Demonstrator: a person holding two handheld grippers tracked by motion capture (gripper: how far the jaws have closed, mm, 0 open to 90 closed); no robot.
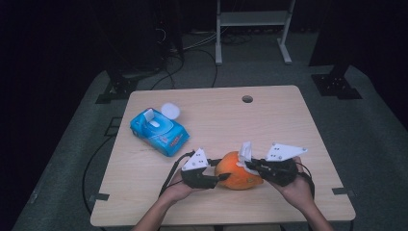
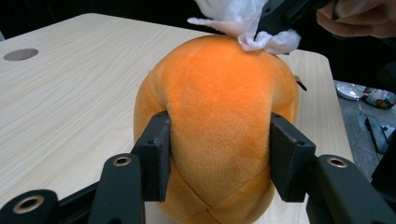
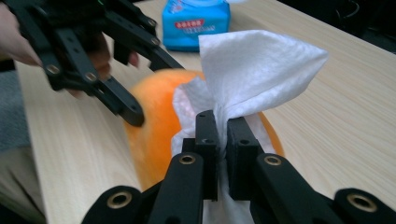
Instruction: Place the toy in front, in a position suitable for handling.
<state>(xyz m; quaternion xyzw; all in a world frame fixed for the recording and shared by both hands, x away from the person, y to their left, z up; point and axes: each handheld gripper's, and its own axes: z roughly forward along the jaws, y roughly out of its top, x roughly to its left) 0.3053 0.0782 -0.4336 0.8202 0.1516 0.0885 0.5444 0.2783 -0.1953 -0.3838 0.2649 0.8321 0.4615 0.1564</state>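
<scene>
The left gripper (image 2: 217, 158) has its two black jaws pressed against the sides of an orange plush ball (image 2: 219, 121), one pad on each flank, so it grips the ball; in the high view this gripper (image 1: 222, 177) meets the ball (image 1: 238, 171) from the ball's left, with the person's left hand (image 1: 180, 188) behind it. The right gripper (image 3: 223, 135) has its jaws closed tight on a white wipe (image 3: 252, 70), the sheet bunched between the pads and fanning out above them. In the high view the right gripper (image 1: 251, 166) sits at the ball's right, the wipe (image 1: 246, 151) standing up over the ball's top, and the right hand (image 1: 296, 187) holds the tool from the near right. In the left gripper view the wipe (image 2: 243, 23) touches the top of the ball. The ball rests on the wooden table (image 1: 288, 120) near the middle of its near edge. Toward the far left corner lies a blue wipes pack (image 1: 159, 131), its white lid flap (image 1: 150, 115) raised and white sheet showing in the opening; just beside it, toward the far edge, sits a small white round object (image 1: 170, 110). A round cable hole (image 1: 247, 99) marks the table near the far edge.
</scene>
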